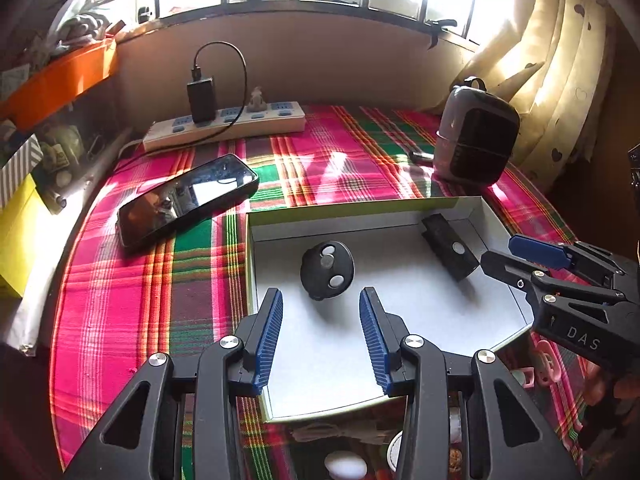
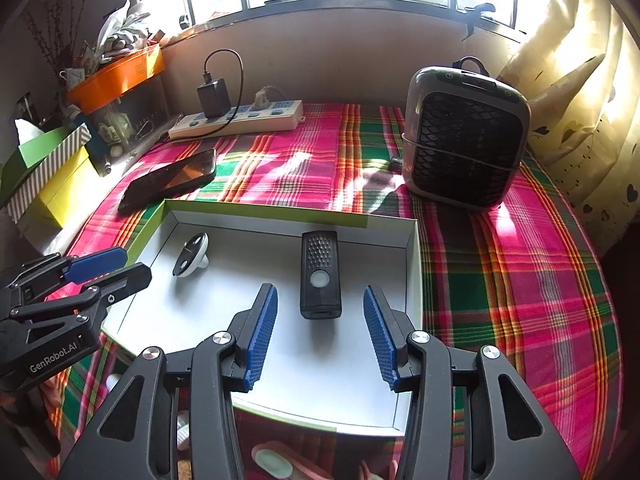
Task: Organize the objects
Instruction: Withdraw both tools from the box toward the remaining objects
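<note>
A shallow white box (image 1: 400,316) (image 2: 208,320) lies on the plaid cloth. In it are a round black disc (image 1: 327,270) (image 2: 191,260) with silver dots and a black rectangular device (image 1: 450,250) (image 2: 320,274) with a round button. My left gripper (image 1: 321,300) is open and empty, just short of the disc. My right gripper (image 2: 320,298) is open and empty, its tips either side of the device's near end. Each gripper shows in the other's view, the right one (image 1: 508,254) and the left one (image 2: 120,264).
A black phone (image 1: 188,198) (image 2: 170,180) lies left of the box. A power strip (image 1: 224,126) (image 2: 236,118) with a charger sits at the back. A grey fan heater (image 1: 474,140) (image 2: 464,136) stands at the back right. Boxes and an orange bin (image 2: 116,76) crowd the left.
</note>
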